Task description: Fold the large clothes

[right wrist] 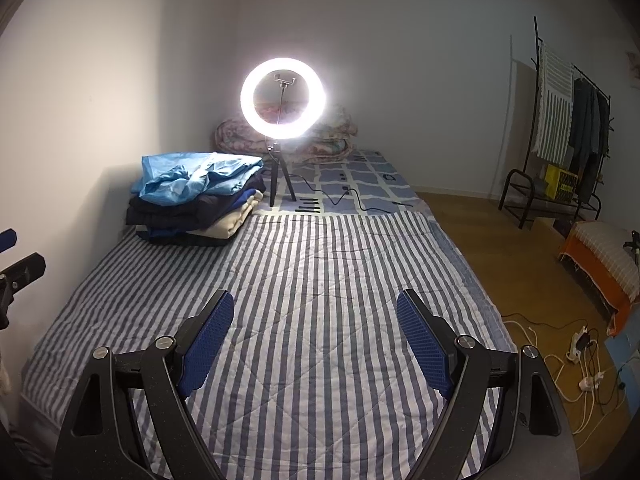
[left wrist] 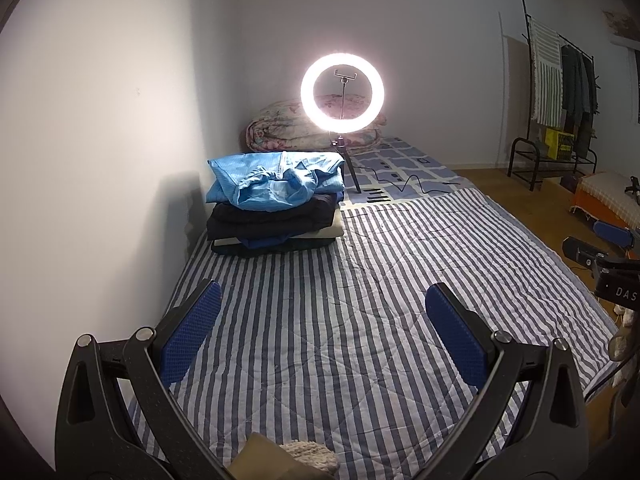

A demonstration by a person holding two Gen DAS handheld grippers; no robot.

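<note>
Grippers come first: left gripper and right gripper both hover with jaws spread wide and hold nothing, above the near end of the striped quilt. Farther off, the stack of clothes sits at the quilt's far left corner, a lit ring light just beyond.

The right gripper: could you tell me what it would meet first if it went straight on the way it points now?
Probably the striped quilt: the right gripper, open and empty, angles down at bare bedding, well short of the ring light.
</note>
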